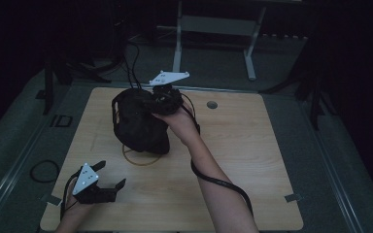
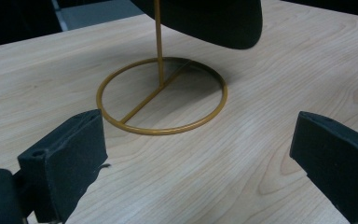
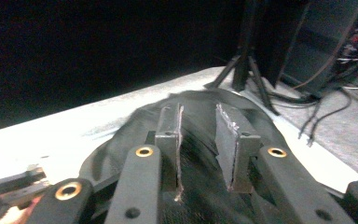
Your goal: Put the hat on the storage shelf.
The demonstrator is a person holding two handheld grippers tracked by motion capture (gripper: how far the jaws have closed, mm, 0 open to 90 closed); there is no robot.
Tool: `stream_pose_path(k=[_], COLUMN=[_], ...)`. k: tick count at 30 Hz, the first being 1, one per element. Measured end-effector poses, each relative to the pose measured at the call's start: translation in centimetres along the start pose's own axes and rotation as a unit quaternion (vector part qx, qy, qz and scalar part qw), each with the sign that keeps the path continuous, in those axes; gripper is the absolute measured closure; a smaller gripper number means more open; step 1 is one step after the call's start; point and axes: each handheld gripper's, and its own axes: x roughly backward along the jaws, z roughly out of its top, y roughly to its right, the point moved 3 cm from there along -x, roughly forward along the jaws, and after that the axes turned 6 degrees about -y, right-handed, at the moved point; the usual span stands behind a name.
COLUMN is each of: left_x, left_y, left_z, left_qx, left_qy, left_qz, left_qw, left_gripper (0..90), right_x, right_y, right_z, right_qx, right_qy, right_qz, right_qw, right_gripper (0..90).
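I see the wooden table [image 1: 252, 160] under dim light, its far surroundings lost in darkness. The biggest thing on it is a black hat [image 1: 138, 124], sitting on a thin gold stand [image 2: 161, 95]; in the high view the hat hides the stand's post and most of its ring base. From my left gripper's view only the hat's lower edge shows, cut off at the top, straight ahead beyond the ring.

My right gripper [image 1: 167, 97] is at the hat's upper far side, the hand wrapped around it. In its own view the jaws stand a narrow gap apart over the dark crown; I cannot make out any fabric pinched between the pads.

My left gripper [image 1: 108, 175] rests low near the table's near left corner, well apart from the hat, jaws spread wide around nothing.
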Motion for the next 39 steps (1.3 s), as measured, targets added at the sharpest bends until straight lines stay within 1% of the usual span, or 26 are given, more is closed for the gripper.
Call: stream_pose_path(k=[1, 2, 4, 8, 9, 12, 22, 29, 34, 39], left_x=[0.0, 0.0, 0.0, 0.0, 0.0, 0.0, -0.2, -0.1, -0.1, -0.2], left_y=[0.0, 0.0, 0.1, 0.1, 0.1, 0.2, 0.2, 0.1, 0.2, 0.2], left_z=[0.0, 0.0, 0.0, 0.0, 0.0, 0.0, 0.0, 0.0, 0.0, 0.0], left_qx=[0.001, 0.002, -0.001, 0.002, 0.001, 0.002, 0.002, 0.005, 0.004, 0.005], left_qy=[0.001, 0.001, 0.0, 0.001, 0.001, 0.001, -0.002, 0.003, 0.001, 0.0], left_qz=[-0.002, -0.003, -0.001, -0.003, -0.001, -0.004, -0.005, -0.005, -0.006, -0.007], left_qw=[1.0, 1.0, 1.0, 1.0, 1.0, 1.0, 1.0, 1.0, 1.0, 1.0], left_gripper=[4.0, 4.0, 4.0, 4.0, 3.9, 3.9, 3.8, 3.8, 3.8, 3.9], right_x=[-0.2, -0.3, -0.3, -0.4, -0.3, -0.4, -0.2, 0.0, 0.3, 0.7], right_y=[-0.1, -0.1, -0.1, -0.1, -0.1, -0.1, 0.0, 0.0, 0.0, 0.1], right_z=[-0.1, -0.1, -0.1, -0.2, -0.2, -0.2, -0.2, -0.2, -0.2, -0.5], right_qx=[0.006, 0.007, 0.005, 0.008, 0.006, 0.009, 0.01, 0.006, 0.006, 0.006], right_qy=[-0.004, -0.005, -0.003, -0.003, -0.003, -0.005, -0.009, -0.004, -0.002, 0.0], right_qz=[-0.005, -0.004, -0.004, -0.005, -0.003, -0.01, -0.012, -0.015, -0.011, -0.008], right_qw=[1.0, 1.0, 1.0, 1.0, 1.0, 0.9999, 0.9998, 0.9999, 0.9999, 1.0], right_gripper=[69.4, 69.0, 68.8, 67.2, 66.4, 62.8, 61.9, 60.1, 54.3, 46.0])
